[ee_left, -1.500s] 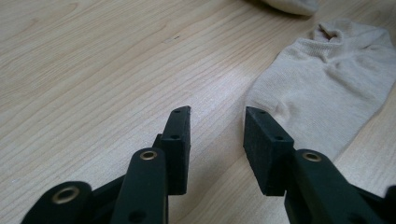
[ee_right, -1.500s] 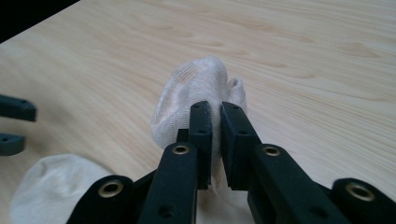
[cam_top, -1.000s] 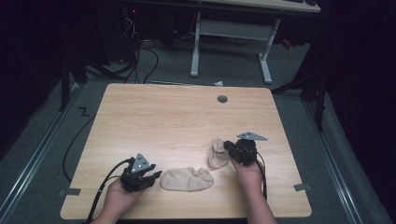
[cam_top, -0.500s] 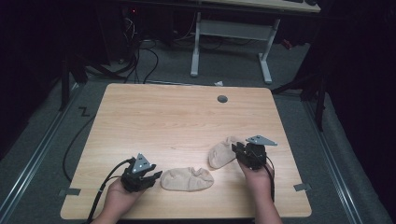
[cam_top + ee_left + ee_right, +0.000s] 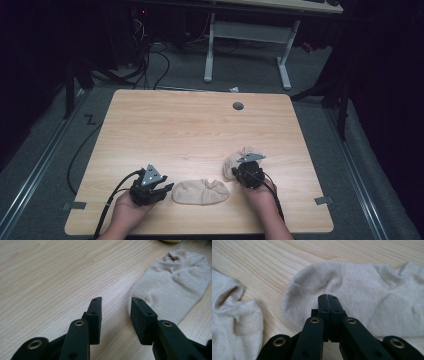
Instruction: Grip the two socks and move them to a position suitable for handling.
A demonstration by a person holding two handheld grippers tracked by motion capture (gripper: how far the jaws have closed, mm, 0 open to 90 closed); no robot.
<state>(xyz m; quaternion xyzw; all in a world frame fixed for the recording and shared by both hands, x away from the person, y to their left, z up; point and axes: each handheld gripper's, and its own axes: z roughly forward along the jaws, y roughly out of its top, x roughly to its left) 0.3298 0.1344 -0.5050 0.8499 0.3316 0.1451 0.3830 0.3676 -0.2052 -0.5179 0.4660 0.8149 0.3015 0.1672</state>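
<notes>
High view first: I see a wooden table (image 5: 190,130) with two tan socks on it. One sock (image 5: 201,191) lies flat in the lower middle of the frame. The second sock (image 5: 231,165) is a bit up and to the right of it, partly under my right gripper (image 5: 240,173). My left gripper (image 5: 167,189) sits in the lower left of the frame, just beside the flat sock's left end, held in my left hand (image 5: 127,215). My right hand (image 5: 260,196) holds the other tool.

Left gripper view: the jaws stand apart with bare wood between them, and nothing is in them. The flat sock (image 5: 175,282) fills the upper right, and its near end is by the right jaw.

Right gripper view: the jaws are pressed tight together. They sit over the edge of a sock (image 5: 367,297), but I cannot tell if any cloth is pinched. Another sock (image 5: 232,315) is at the left edge
</notes>
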